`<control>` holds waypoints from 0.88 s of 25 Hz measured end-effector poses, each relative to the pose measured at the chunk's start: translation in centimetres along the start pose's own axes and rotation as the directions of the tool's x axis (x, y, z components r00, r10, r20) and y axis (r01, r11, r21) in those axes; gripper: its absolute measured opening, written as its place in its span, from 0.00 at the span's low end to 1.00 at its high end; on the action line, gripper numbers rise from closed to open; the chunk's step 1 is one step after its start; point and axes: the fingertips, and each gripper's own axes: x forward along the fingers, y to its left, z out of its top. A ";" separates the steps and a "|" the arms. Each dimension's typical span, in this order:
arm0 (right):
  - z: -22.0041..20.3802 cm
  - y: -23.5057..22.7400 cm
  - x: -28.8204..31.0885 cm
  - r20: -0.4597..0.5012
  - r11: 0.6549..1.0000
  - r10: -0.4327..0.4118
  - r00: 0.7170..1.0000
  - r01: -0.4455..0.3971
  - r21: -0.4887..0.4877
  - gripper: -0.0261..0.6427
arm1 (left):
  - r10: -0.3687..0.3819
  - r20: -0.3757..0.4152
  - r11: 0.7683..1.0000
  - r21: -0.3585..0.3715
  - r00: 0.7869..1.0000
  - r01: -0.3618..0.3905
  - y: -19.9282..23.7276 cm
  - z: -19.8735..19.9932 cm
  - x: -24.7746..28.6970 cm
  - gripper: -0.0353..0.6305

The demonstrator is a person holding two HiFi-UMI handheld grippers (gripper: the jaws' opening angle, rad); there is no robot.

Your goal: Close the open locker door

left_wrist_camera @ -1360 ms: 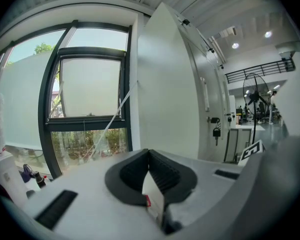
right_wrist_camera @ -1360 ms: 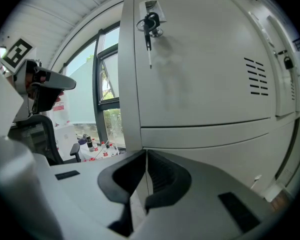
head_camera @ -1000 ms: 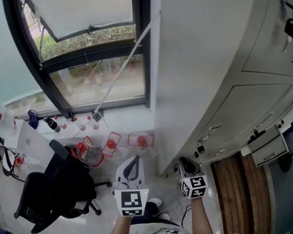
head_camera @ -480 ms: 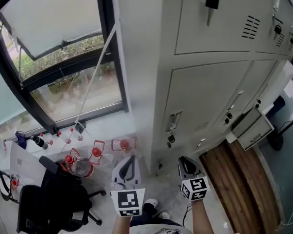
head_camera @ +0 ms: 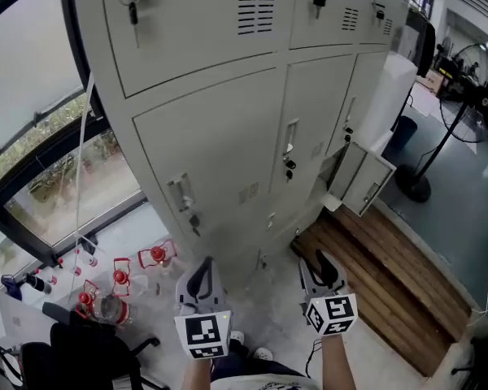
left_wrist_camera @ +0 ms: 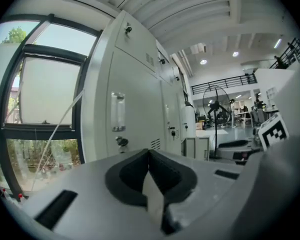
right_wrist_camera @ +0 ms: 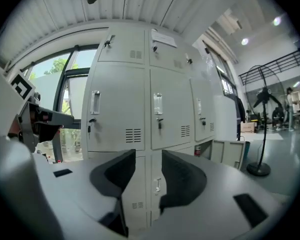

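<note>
A bank of grey lockers [head_camera: 228, 128] fills the head view. One low door [head_camera: 364, 182] at its right end hangs open, swung out over a wooden floor panel; it also shows in the right gripper view as the open door [right_wrist_camera: 226, 156]. Both grippers are held near my body, well short of the lockers. My left gripper [head_camera: 200, 266] is shut with nothing in it, its pads [left_wrist_camera: 160, 171] meeting. My right gripper [head_camera: 320, 261] is open; its jaws have just been opening and show an empty gap at the right gripper [right_wrist_camera: 148, 171], facing the locker fronts.
A large window [head_camera: 32, 136] is at the left, with red-capped bottles [head_camera: 118, 279] and a black office chair [head_camera: 81, 360] on the floor below it. A wooden floor panel [head_camera: 374, 275] lies right of the lockers. A standing fan [head_camera: 427, 169] is beyond the open door.
The view has swung from the window round to the locker fronts, bringing the open door into sight. Both grippers have travelled along with the turn.
</note>
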 end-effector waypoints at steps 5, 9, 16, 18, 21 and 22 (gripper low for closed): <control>0.5 -6.0 -5.5 0.027 0.992 -0.127 0.992 0.126 0.025 0.35 | -0.110 0.027 0.994 0.028 0.994 0.110 -6.8 1.4 1.2 0.06; 0.3 -9.6 -9.3 0.030 0.977 -0.210 0.977 0.209 0.036 0.37 | -0.190 0.036 0.981 0.047 0.981 0.188 -11.4 2.2 2.0 0.06; -0.2 -15.2 -13.7 0.032 0.935 -0.351 0.936 0.349 0.063 0.38 | -0.327 0.049 0.944 0.074 0.944 0.323 -18.4 3.5 4.6 0.06; -0.4 -16.6 -14.2 0.028 0.924 -0.380 0.925 0.378 0.062 0.38 | -0.357 0.051 0.933 0.076 0.933 0.353 -20.1 3.7 5.7 0.06; -0.7 -19.0 -14.3 0.020 0.907 -0.420 0.907 0.418 0.059 0.38 | -0.401 0.053 0.914 0.082 0.914 0.397 -22.5 4.0 7.9 0.06; -0.8 -19.9 -14.2 0.019 0.901 -0.432 0.902 0.430 0.062 0.38 | -0.415 0.054 0.908 0.083 0.908 0.410 -23.3 4.2 8.8 0.06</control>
